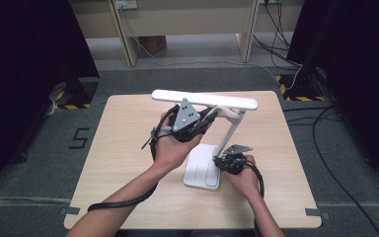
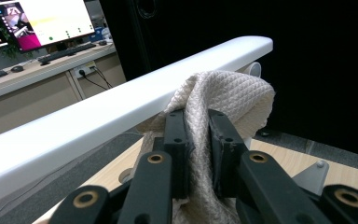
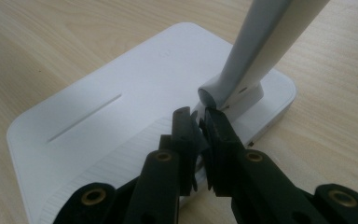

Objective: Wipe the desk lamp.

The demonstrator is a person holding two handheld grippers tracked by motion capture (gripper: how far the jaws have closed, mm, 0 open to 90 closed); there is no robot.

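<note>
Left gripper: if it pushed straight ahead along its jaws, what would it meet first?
The left gripper is shut on a cream cloth, bunched just under the white lamp head. Going straight on, the cloth would probably press into that bar's underside or edge first; depth is hard to judge, so it might slip just beneath it.

Monitor [image 2: 42, 21] and keyboard [image 2: 67, 51] on far desk [image 2: 23, 79]; hazard-striped floor tape [image 1: 71, 105]
</note>
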